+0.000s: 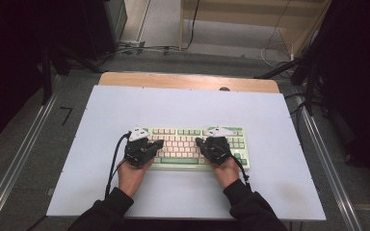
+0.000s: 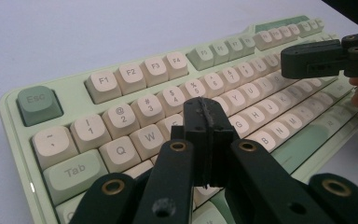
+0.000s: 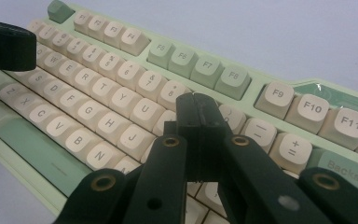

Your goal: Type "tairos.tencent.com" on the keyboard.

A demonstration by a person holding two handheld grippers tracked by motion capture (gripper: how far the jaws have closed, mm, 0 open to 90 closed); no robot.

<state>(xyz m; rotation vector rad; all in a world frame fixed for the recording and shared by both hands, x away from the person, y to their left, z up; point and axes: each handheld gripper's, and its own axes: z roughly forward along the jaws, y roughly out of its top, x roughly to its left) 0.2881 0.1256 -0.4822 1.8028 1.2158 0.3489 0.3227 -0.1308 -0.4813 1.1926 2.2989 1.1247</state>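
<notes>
A pale green keyboard with cream and green keys lies on the white table top, near its middle. My left gripper hovers over the keyboard's left half, jaws shut with nothing between them; in the left gripper view its tips hang over the keyboard around the E and R keys. My right gripper is over the right half, also shut and empty; in the right gripper view its tips sit above the keyboard near the I and O keys. Whether either tip touches a key I cannot tell.
The white board rests on a wooden table whose far edge shows behind it. Metal rails run along both sides on the floor. Cables and dark equipment stands lie beyond the table.
</notes>
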